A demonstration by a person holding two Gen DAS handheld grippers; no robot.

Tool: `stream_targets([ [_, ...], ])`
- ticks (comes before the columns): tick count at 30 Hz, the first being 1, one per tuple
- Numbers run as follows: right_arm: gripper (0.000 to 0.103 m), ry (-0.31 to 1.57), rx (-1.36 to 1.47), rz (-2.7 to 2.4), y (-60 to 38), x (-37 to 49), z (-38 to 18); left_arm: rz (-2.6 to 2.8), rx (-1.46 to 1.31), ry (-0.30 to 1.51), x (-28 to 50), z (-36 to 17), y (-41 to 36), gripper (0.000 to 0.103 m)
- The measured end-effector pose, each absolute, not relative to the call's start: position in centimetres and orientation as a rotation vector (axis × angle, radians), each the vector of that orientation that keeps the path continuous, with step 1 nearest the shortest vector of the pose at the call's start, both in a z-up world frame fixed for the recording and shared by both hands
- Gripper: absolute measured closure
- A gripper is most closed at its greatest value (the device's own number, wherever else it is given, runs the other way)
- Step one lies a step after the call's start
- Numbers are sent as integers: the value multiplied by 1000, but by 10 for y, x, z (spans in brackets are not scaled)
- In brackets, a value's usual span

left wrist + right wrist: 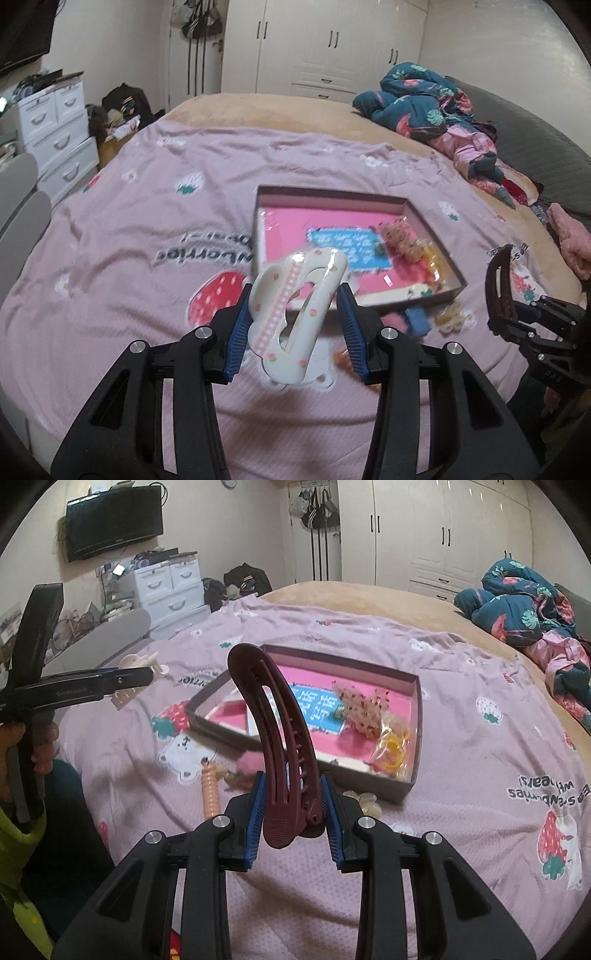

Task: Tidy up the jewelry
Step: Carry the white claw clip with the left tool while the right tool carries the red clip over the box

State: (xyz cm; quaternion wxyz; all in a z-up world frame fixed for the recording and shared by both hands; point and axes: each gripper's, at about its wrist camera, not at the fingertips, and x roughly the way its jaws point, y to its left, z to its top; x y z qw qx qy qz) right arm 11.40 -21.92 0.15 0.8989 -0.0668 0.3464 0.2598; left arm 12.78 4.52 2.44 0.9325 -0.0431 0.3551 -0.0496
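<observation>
Both wrist views, above the bed (147,206). My left gripper (295,317) pinches a white claw clip (295,314) between its blue pads, held clear of the bedspread in front of the box (436,236). My right gripper (291,805) pinches a maroon banana clip (280,738) at its hinged end, the curved arm standing up and away from the pads. The box lies open on the bed, with a beaded piece (365,709) and yellow bands (391,749) already at one end. Both clips look like light, rigid plastic with a smooth, somewhat slippery finish; I judge the sprung hinge end the safest hold on the banana clip, since the slender teeth could snap, and the broad body the best hold on the claw clip. A coiled tie (209,790), a pink pompom (247,762) and a pale clip (364,801) lie loose just beside the box.
</observation>
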Motion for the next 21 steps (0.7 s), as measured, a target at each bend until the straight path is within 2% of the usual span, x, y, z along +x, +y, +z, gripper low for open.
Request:
stream_targets([
  [21,75,628,-76,417,-260,158,42,-203,-52,664,186,50,-9,66],
])
